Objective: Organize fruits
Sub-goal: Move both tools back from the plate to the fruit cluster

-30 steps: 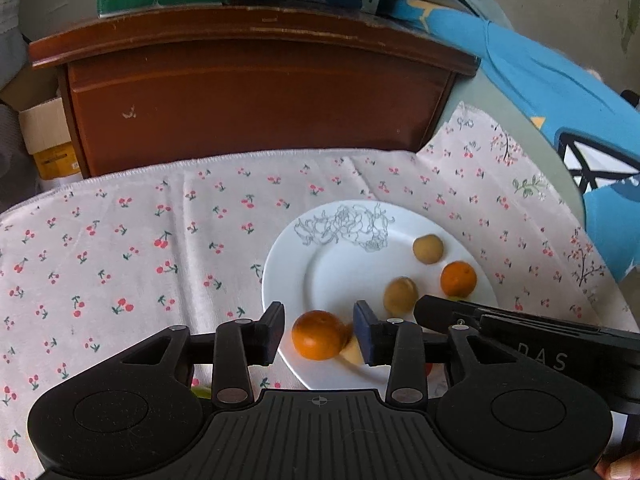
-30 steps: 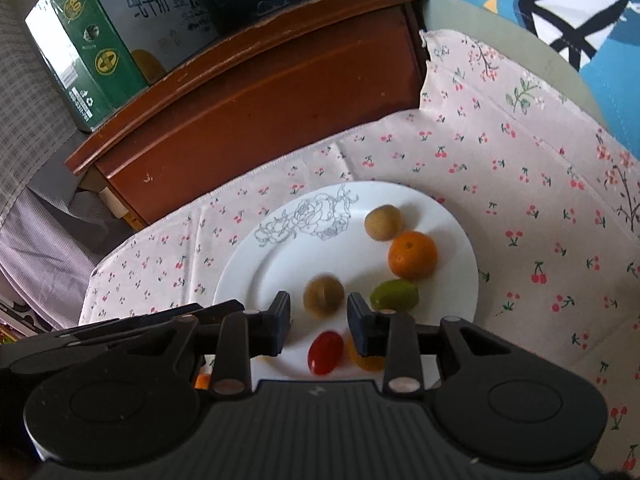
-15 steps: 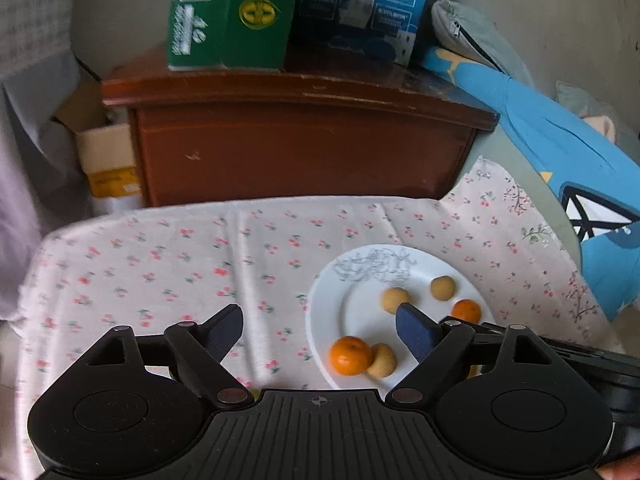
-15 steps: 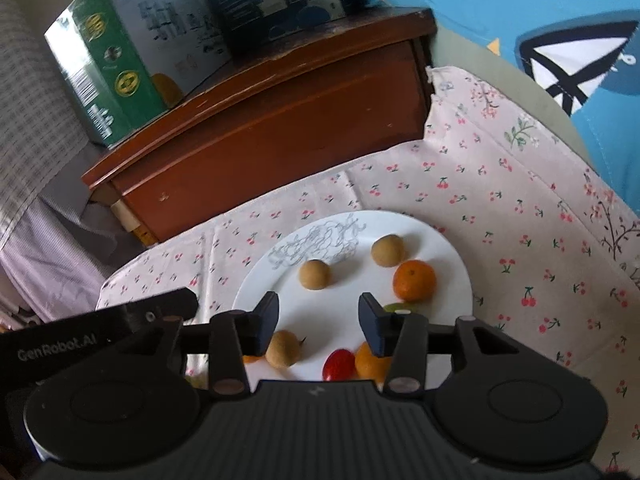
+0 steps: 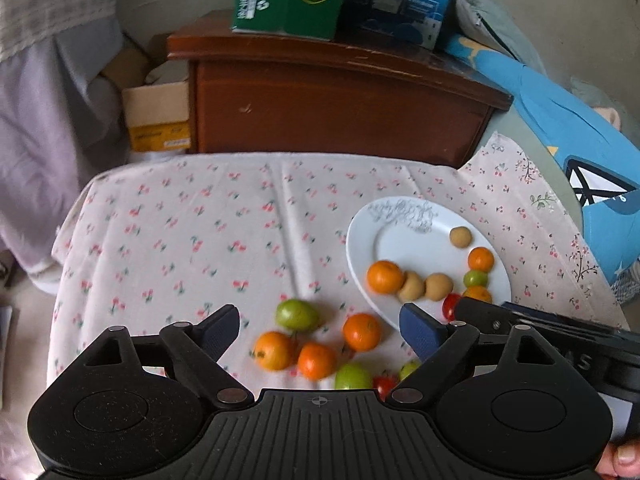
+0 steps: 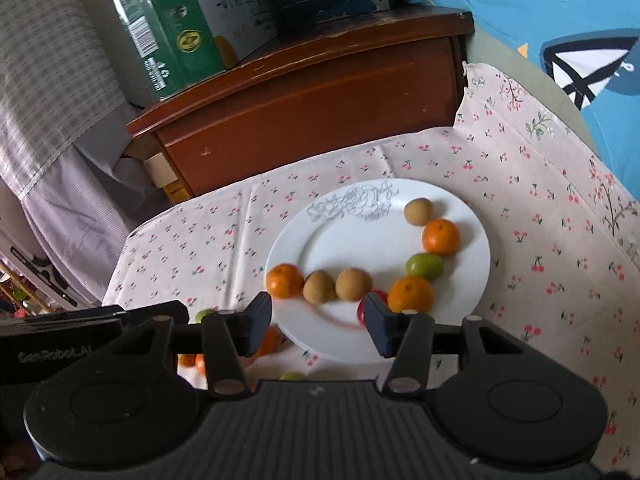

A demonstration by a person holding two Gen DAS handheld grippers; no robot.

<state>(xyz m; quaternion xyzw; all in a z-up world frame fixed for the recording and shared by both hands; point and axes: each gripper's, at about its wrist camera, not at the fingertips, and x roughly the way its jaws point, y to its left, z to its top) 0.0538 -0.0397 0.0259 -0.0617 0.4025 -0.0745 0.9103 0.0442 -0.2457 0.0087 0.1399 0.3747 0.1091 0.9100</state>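
Left wrist view, left gripper jaws opening, empty, above loose oranges, right gripper jaws opening, empty, over plate.

I see a white plate with a grey floral sketch, holding orange mandarins, tan longans and a green fruit, possibly a jujube. The tablecloth is pale with red cherries.

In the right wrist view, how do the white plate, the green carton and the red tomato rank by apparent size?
1. white plate
2. green carton, farther away, so true size is unsure
3. red tomato, partly hidden
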